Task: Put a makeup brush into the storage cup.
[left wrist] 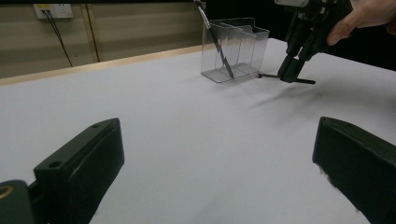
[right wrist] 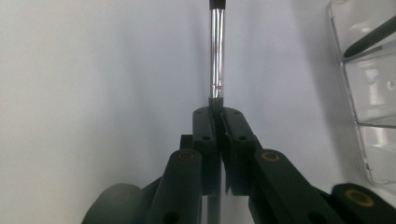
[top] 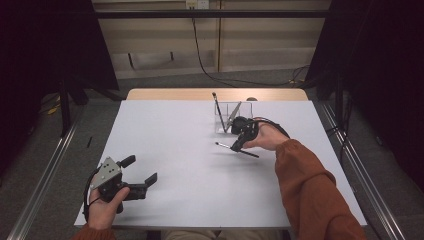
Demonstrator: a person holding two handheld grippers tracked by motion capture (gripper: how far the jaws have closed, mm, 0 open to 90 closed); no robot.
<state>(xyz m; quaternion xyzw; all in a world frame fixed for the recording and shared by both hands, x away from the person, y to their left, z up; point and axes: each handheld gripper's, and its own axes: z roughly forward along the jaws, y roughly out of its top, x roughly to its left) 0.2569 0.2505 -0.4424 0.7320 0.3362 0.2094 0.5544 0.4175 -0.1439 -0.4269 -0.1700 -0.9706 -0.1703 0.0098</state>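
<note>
- Right tongs (top: 236, 146) pinch a thin brush (top: 248, 152) right of centre on the desk (top: 175, 150), beside the clear holder (top: 231, 114).
- Left tongs (top: 141, 175), lower left, stand spread, empty.
- Off-centre grip: the brush may swivel and miss the holder's slot.

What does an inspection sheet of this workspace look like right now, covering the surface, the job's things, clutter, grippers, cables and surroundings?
Surface: white tabletop, bare apart from the items below.
Job's things: thin black brush with a silver ferrule, clamped low over the table; clear plastic divided holder beside it, with a black pen and a second dark stick leaning inside.
Clutter: nothing seen.
Grippers: right gripper shut on the brush; left gripper open, holding nothing, near the table's front left corner.
Cables: black cable hanging from a wall socket to the floor.
Surroundings: grey floor, beige wall panels, dark curtains at both sides.
</note>
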